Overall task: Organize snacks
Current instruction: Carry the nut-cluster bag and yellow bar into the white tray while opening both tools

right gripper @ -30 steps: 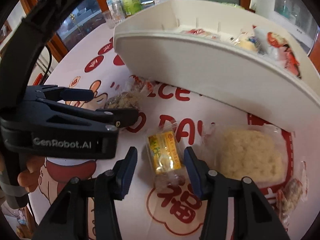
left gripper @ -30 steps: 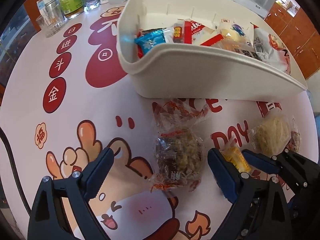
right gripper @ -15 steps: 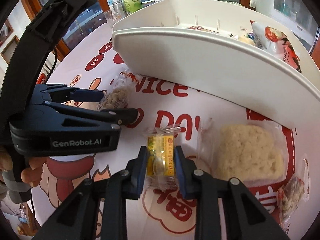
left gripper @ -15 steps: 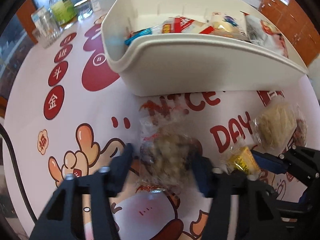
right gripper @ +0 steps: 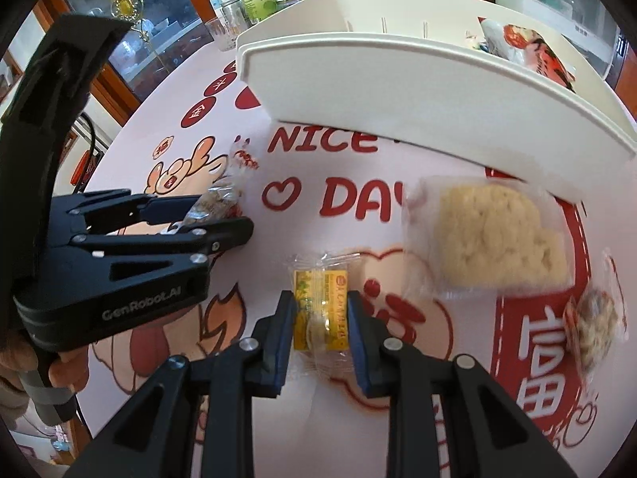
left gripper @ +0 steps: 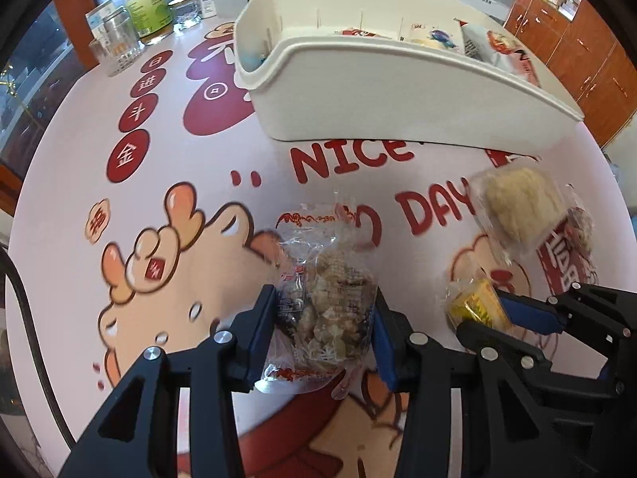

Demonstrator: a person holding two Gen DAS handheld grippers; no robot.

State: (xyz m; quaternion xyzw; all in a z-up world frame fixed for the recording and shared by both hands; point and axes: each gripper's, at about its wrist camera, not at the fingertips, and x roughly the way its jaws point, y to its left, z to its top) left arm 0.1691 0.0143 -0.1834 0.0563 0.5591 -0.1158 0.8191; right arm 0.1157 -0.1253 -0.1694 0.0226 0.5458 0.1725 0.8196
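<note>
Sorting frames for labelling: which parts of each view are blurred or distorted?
Left wrist view: tablecloth print smeared, held nut snack fairly sharp, white bin bowed by fisheye. Right wrist view: pale rice cake soft, yellow candy crisp.

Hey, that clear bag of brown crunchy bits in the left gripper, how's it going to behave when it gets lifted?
The snack bag probably feels light, being loose pieces in thin film. Its free ends likely flop, since the wrapper crinkles beyond the left gripper. The contents may crumble under a hard squeeze.
</note>
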